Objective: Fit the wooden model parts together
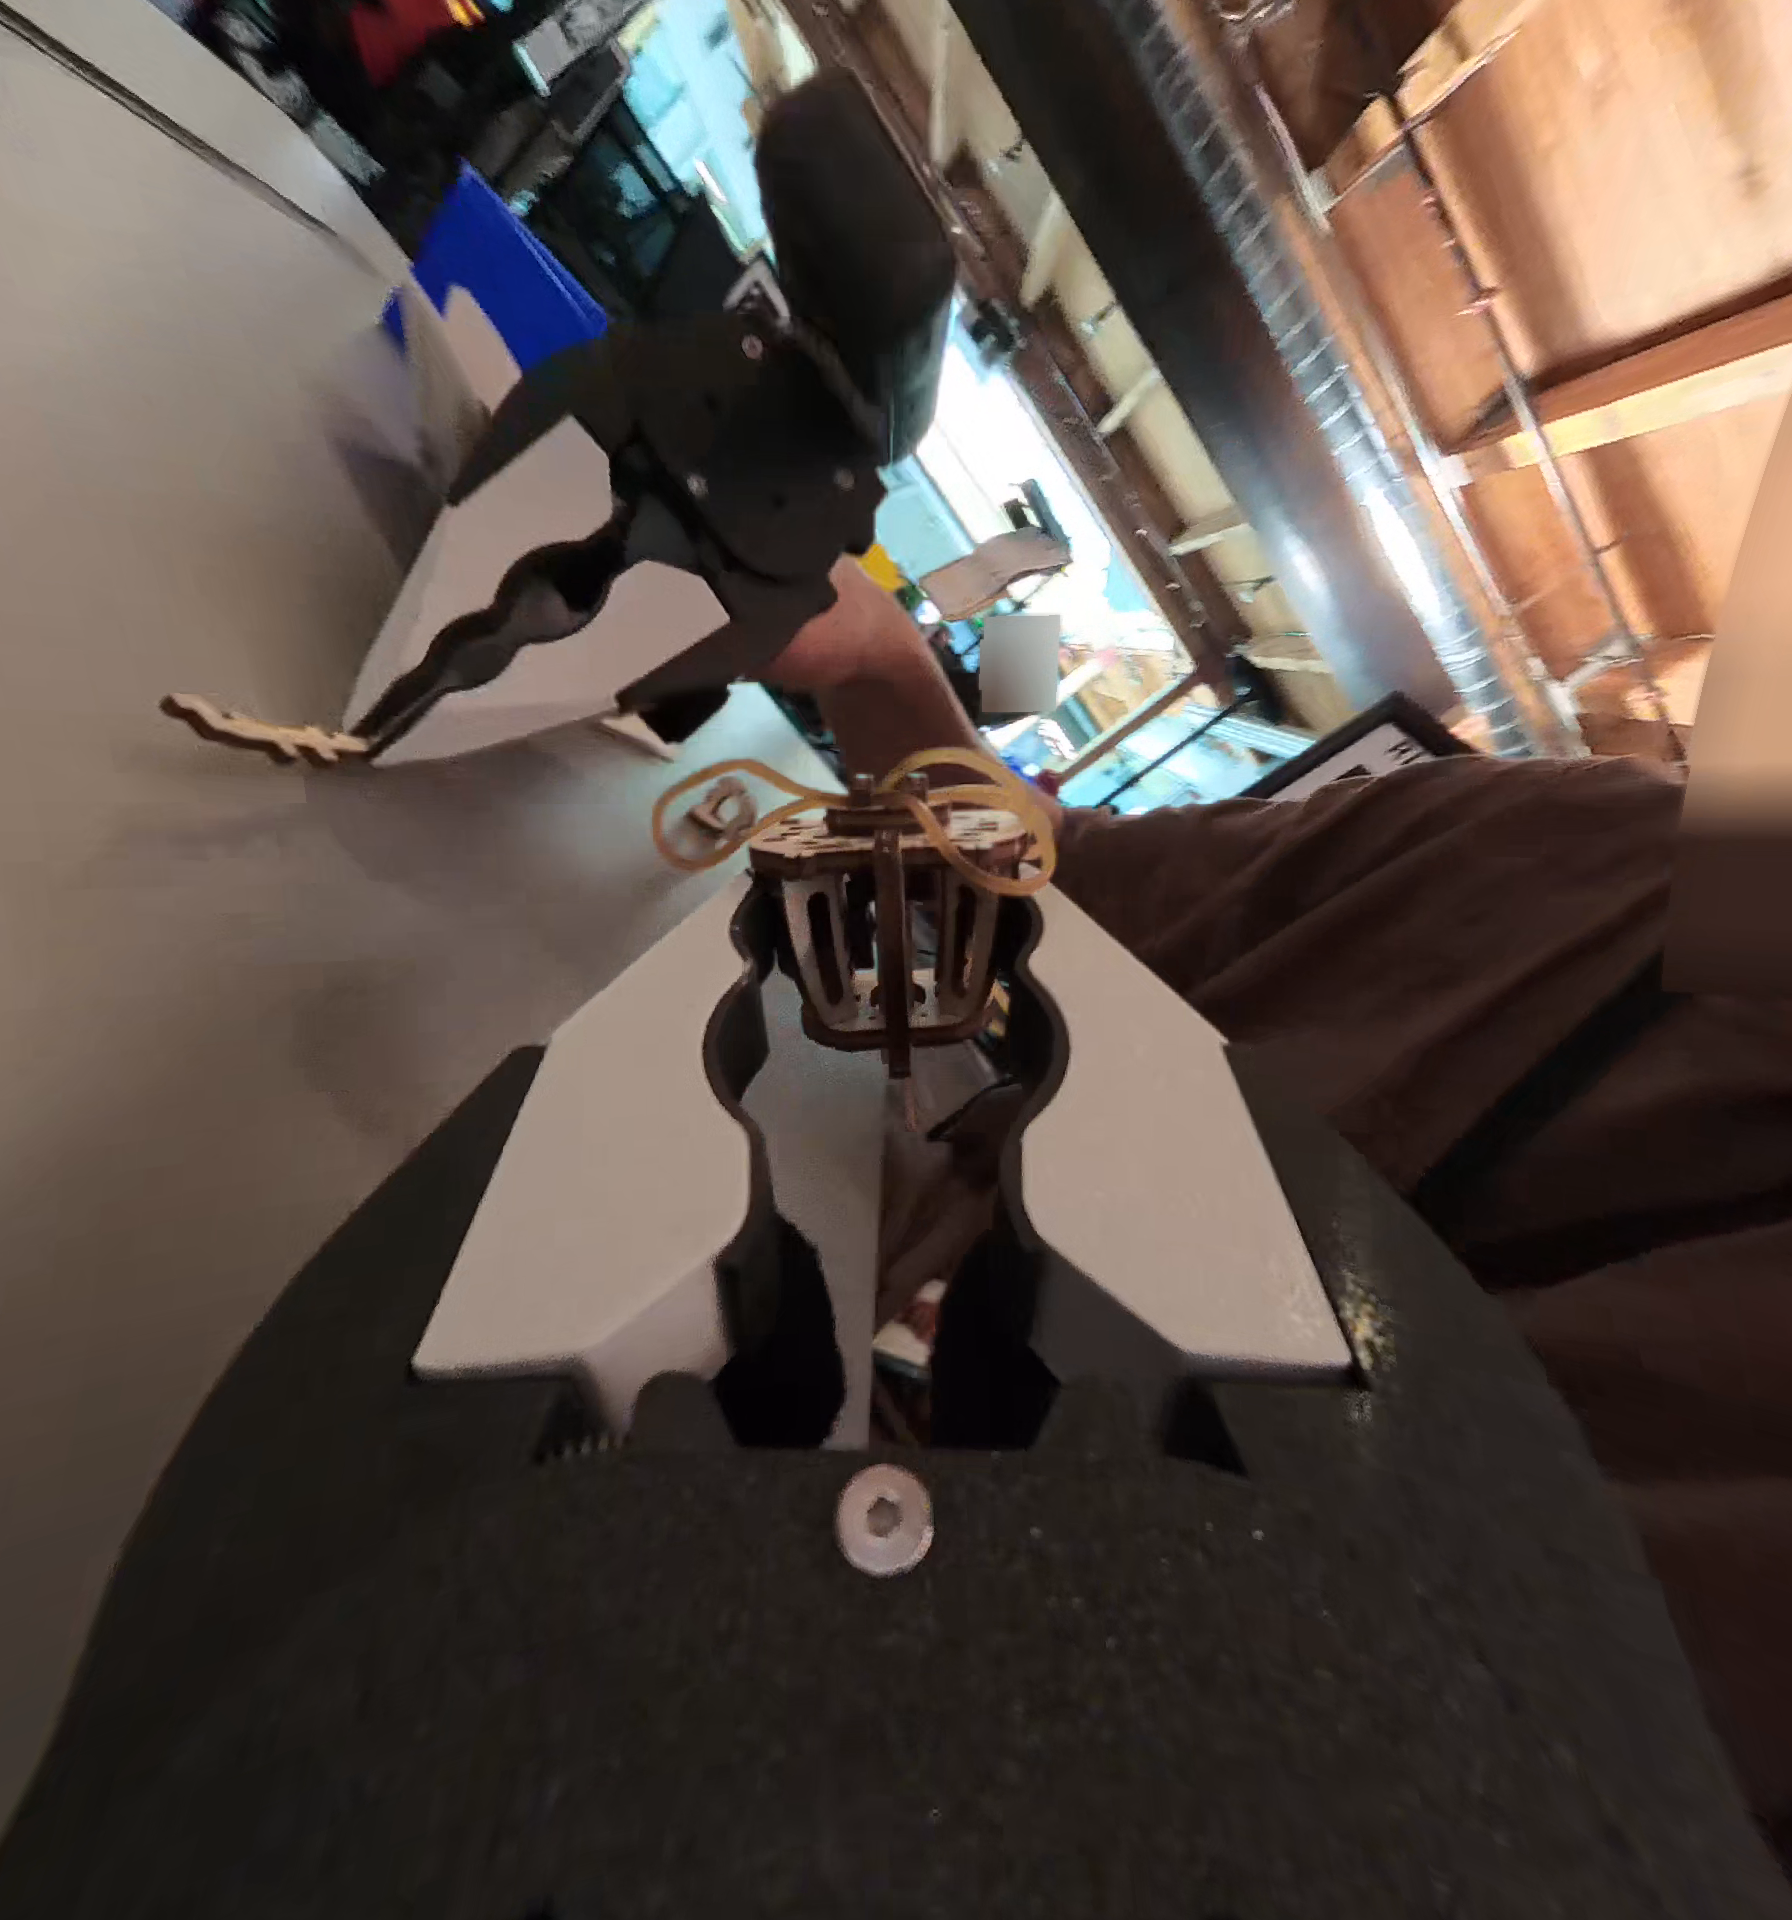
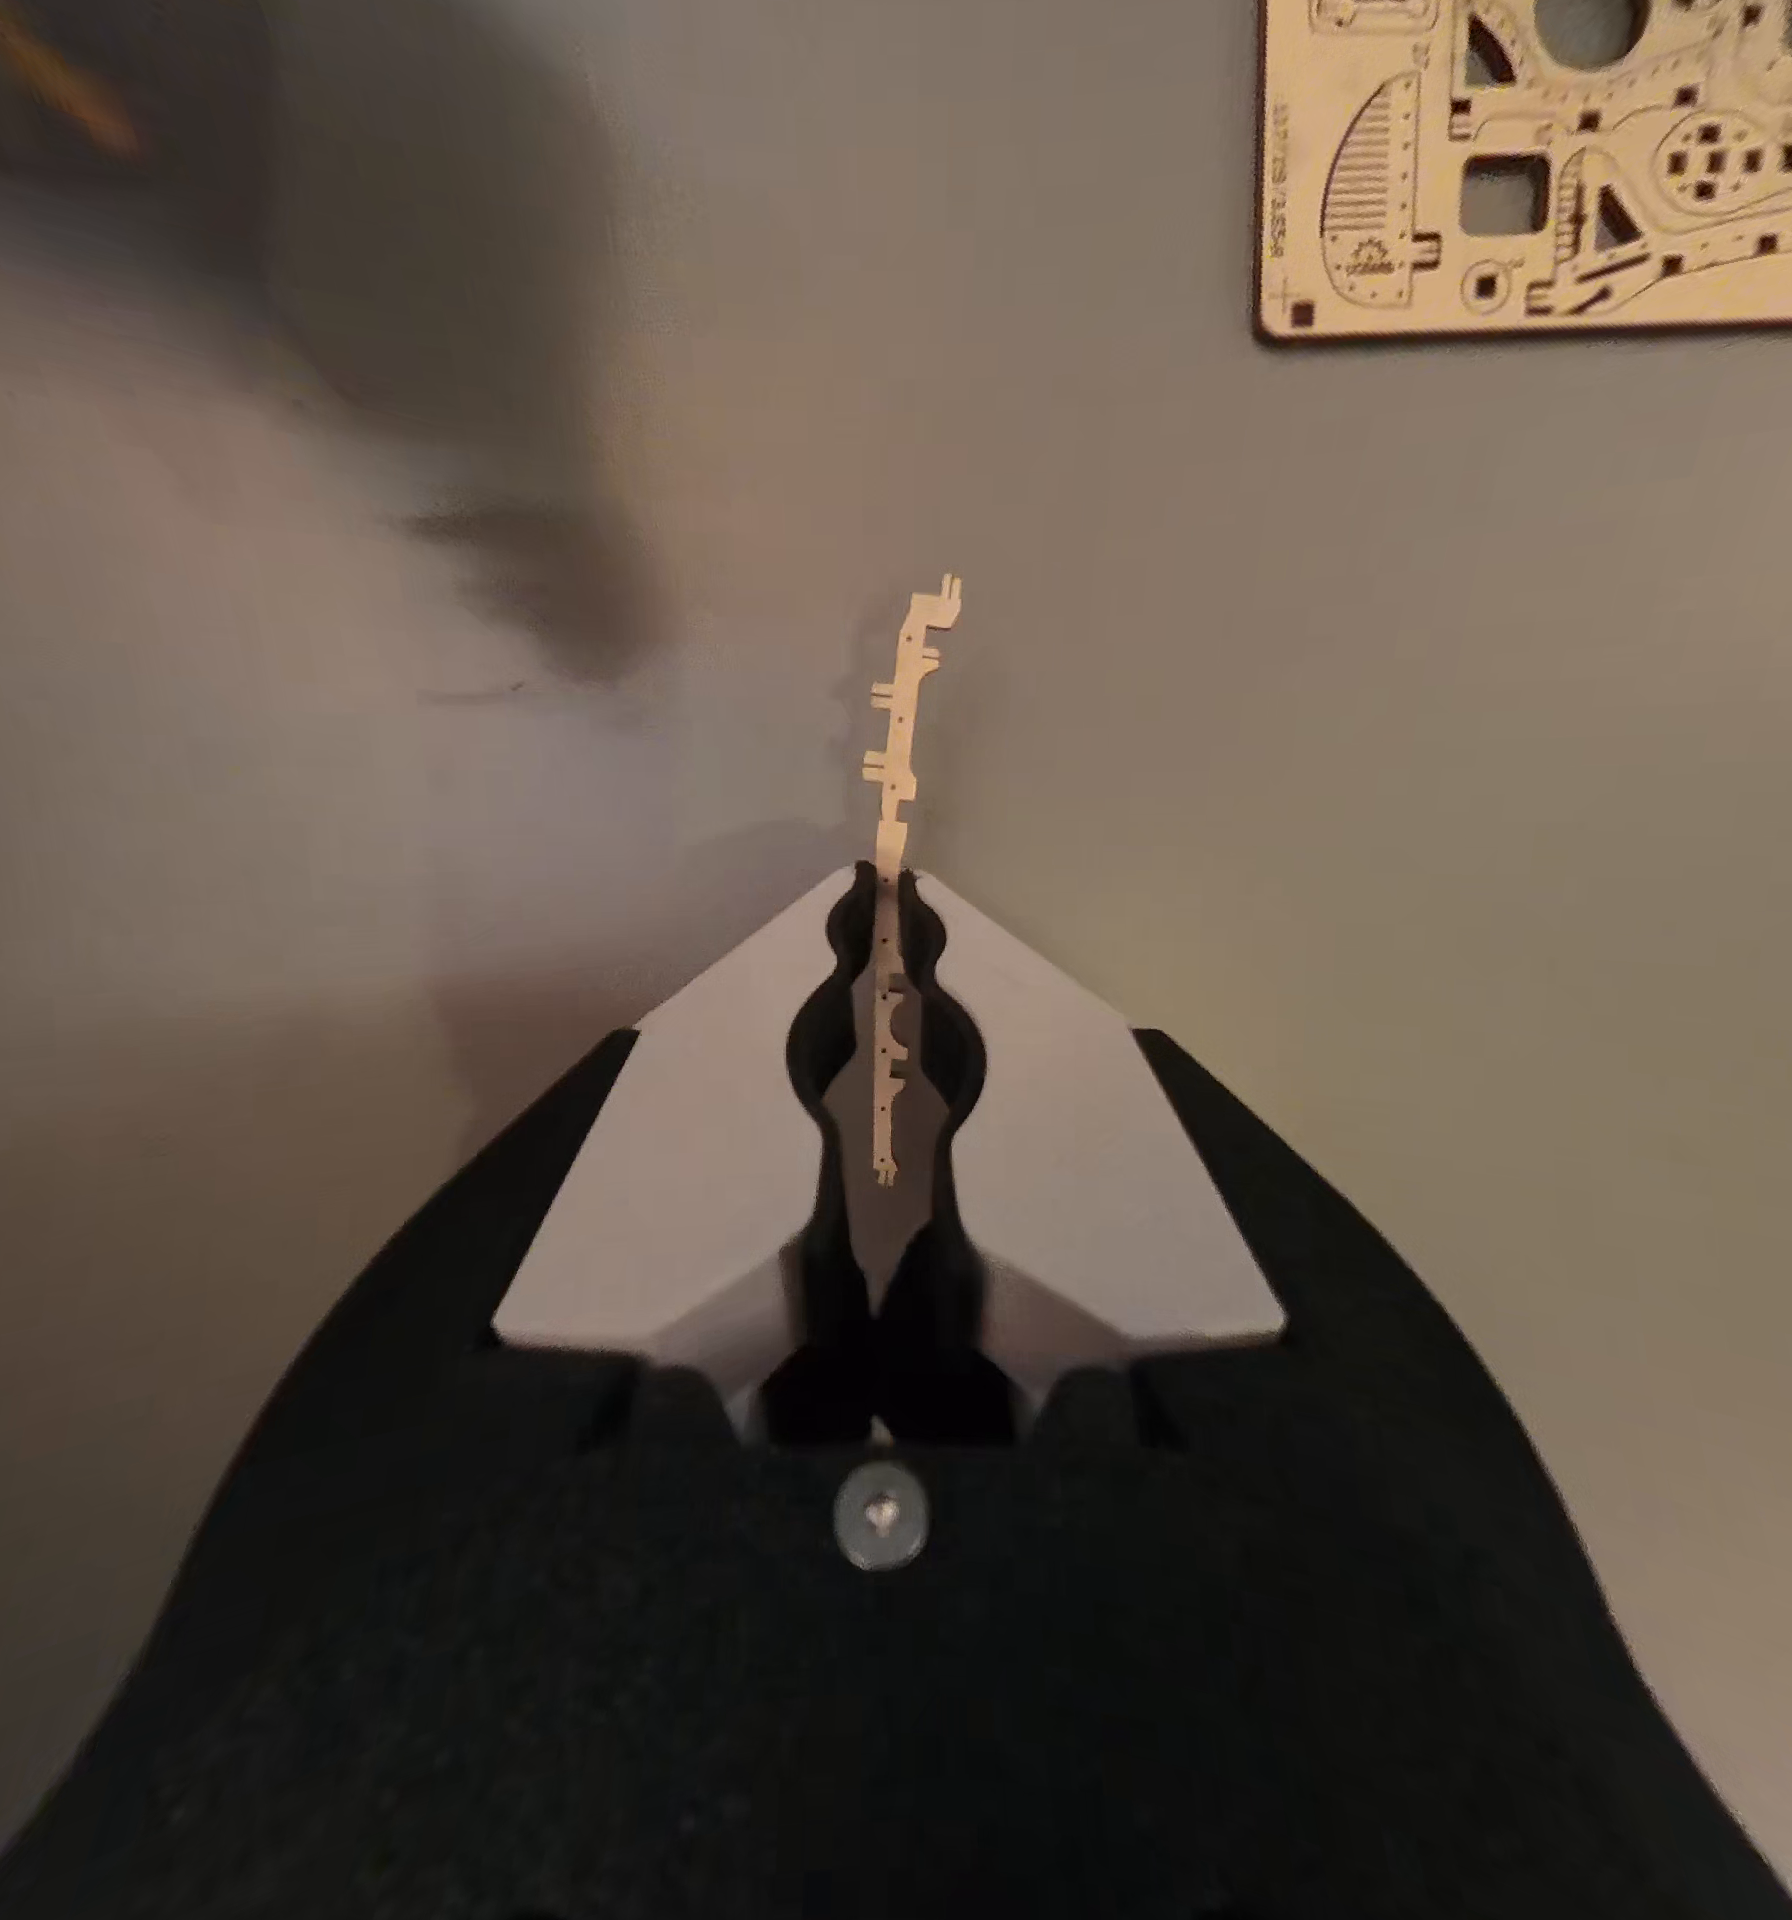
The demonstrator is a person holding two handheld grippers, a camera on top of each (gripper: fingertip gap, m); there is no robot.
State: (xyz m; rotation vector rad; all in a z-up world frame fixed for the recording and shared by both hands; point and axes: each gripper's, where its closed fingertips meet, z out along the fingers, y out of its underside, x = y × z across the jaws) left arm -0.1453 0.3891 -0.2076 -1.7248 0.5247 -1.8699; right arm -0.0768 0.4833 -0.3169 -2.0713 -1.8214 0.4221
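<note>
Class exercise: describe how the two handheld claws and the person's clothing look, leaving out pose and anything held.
Both the left claw and right claw have grainy black bodies, pale grey wedge fingers with wavy black inner pads, and a silver screw. The person's sleeve is dark brown.

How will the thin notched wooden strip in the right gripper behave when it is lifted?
The notched strip looks very thin with narrow necks, so probably light but easy to snap. The right gripper pinches it partway along, so the long free end may flex or twist.

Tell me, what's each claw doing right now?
Left gripper shut on wooden assembly. Right gripper shut on notched strip. Parts still apart.
</note>
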